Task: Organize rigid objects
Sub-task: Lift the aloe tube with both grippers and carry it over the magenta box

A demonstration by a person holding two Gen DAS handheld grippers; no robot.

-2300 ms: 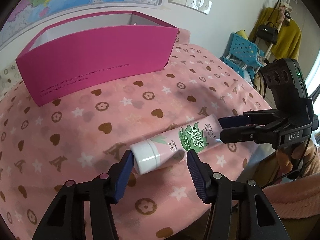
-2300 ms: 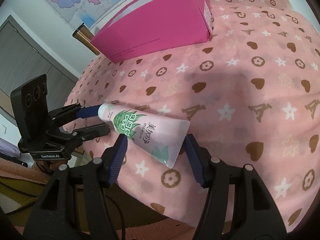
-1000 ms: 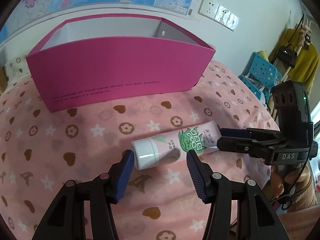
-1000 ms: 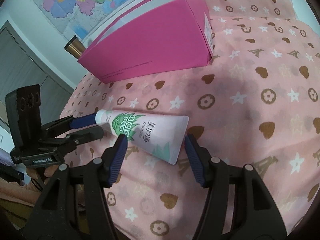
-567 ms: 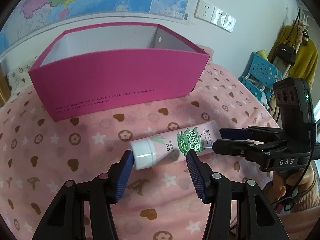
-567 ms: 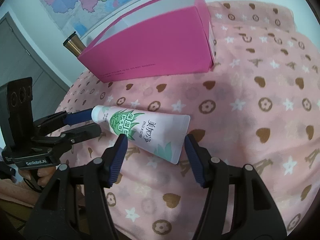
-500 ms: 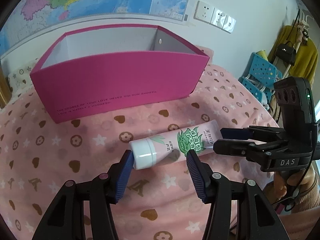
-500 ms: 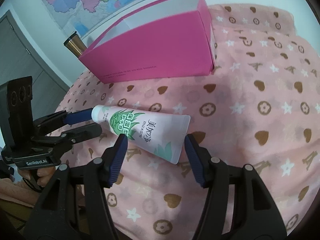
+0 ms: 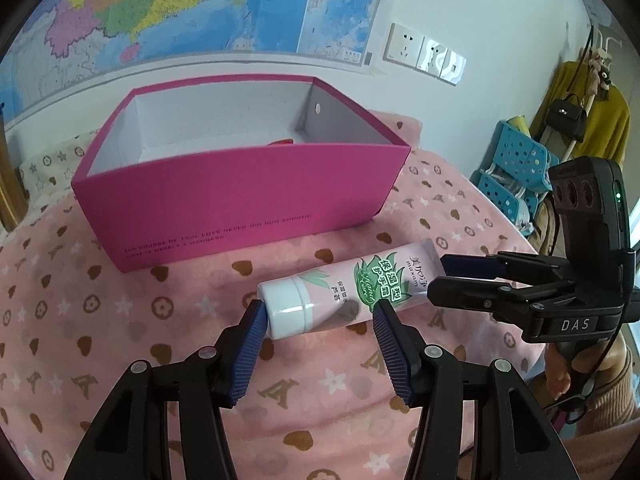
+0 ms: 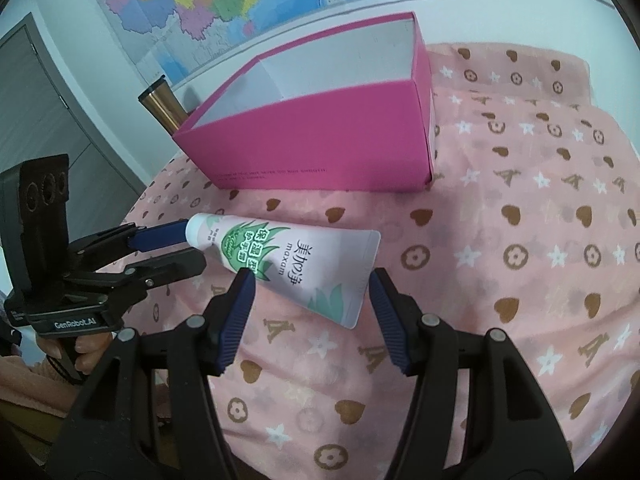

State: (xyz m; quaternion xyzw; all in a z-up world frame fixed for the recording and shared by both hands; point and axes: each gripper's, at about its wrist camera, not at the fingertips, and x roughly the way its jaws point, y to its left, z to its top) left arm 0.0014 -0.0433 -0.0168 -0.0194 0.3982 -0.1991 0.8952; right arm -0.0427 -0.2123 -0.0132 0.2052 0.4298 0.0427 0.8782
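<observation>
A pink hand-cream tube [image 9: 372, 280] [image 10: 288, 256] with a white cap and green leaf print hangs level just above the pink patterned cloth [image 9: 100, 312]. My left gripper [image 9: 320, 316] is shut on its cap end; in the right wrist view that left gripper [image 10: 180, 248] pinches the cap from the left. My right gripper [image 10: 308, 292] is shut on the flat crimped end, and in the left wrist view the right gripper [image 9: 444, 276] reaches in from the right. An open magenta box [image 9: 240, 208] [image 10: 320, 144] stands behind the tube, with a bit of something red showing inside.
A gold flask [image 10: 160, 108] stands behind the box's left end. Blue plastic stools [image 9: 516, 168] and a coat rack are off the table's right side. A person's hand [image 9: 560, 368] holds the right gripper's handle. The cloth-covered table's near edge runs just below the grippers.
Both grippers have risen together with the tube held between them. The box now sits lower in view and more of its white inside shows.
</observation>
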